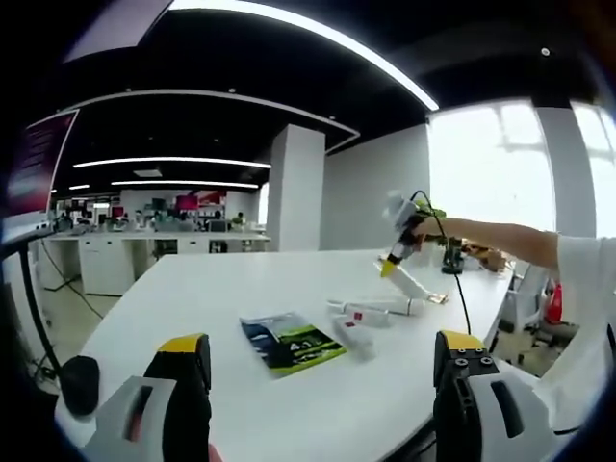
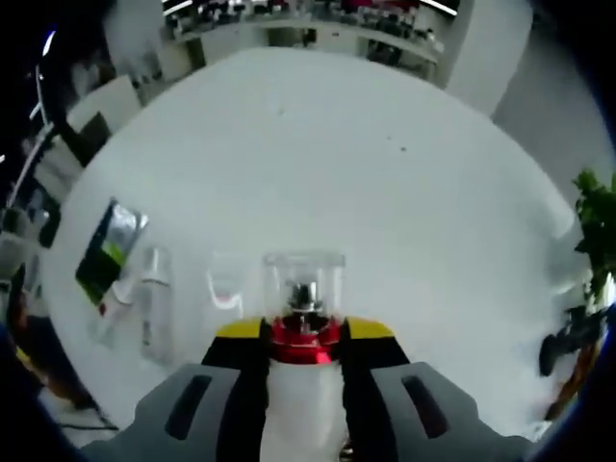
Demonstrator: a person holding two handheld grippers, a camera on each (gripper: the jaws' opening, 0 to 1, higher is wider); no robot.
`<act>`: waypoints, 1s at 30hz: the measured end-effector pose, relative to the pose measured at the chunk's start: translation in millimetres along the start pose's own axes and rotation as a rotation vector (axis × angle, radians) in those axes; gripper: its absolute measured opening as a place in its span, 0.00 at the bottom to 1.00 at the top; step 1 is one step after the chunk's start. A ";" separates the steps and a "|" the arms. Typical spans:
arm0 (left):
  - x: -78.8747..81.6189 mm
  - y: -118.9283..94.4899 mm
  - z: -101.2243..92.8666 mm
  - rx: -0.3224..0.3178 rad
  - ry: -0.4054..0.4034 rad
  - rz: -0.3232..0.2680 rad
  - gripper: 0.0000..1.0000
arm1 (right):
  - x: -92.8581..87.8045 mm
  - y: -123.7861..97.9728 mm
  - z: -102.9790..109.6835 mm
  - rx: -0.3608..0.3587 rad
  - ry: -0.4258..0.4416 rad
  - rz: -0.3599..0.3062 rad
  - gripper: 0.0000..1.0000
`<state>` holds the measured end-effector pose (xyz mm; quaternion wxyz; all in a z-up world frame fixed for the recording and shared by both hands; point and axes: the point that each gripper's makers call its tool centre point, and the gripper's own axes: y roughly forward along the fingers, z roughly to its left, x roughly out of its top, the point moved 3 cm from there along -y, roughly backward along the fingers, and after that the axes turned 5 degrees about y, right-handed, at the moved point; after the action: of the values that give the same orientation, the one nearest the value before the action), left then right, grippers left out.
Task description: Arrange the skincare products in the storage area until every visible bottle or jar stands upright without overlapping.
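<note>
On a wide white table (image 1: 192,289) in an open-plan office, we see the left gripper (image 1: 322,361) held low at the near edge, its yellow-tipped jaws standing well apart with nothing between them. Just beyond it lies a flat green-and-black sachet (image 1: 291,343), and to its right two white tubes (image 1: 371,310) rest on their sides, near each other. Farther right, the right gripper (image 1: 389,268) tilts a white bottle (image 1: 409,281) up from the tabletop, a bare forearm (image 1: 500,241) reaching in behind it.

From the right gripper view, we look down along that tool: at left the sachet (image 2: 108,248) lies flat, a white tube (image 2: 154,300) on its side beside it, then a clear piece (image 2: 224,287) we cannot make out. At centre the jaws of the right gripper (image 2: 304,337) are clamped on the white bottle (image 2: 304,404) just under its red collar, its clear cap (image 2: 304,281) pointing away over the table (image 2: 366,154).
</note>
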<state>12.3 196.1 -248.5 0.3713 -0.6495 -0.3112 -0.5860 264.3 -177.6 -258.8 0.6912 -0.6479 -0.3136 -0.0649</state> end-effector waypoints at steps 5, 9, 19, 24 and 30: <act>-0.9 0.9 -1.7 -0.005 0.005 0.005 0.99 | 13.4 -9.3 -8.9 0.006 0.003 -0.073 0.26; -1.1 1.6 -2.0 -0.006 0.005 0.006 0.99 | 14.0 -14.5 -6.4 0.007 -0.007 -0.148 0.25; -1.5 2.3 -1.8 -0.005 0.005 0.008 0.99 | 29.7 -24.0 -0.8 0.010 -0.005 -0.367 0.25; -1.1 1.7 -1.4 -0.005 0.004 0.006 0.99 | 39.8 -29.8 1.3 0.011 0.023 -0.496 0.25; -0.7 1.1 -0.5 -0.002 0.002 0.005 0.99 | 55.4 -30.3 -10.2 -0.011 0.083 -0.665 0.25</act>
<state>12.9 195.1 -249.2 0.3724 -0.6500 -0.3089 -0.5860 296.9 -174.2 -203.8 0.6408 -0.5106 -0.4790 -0.3149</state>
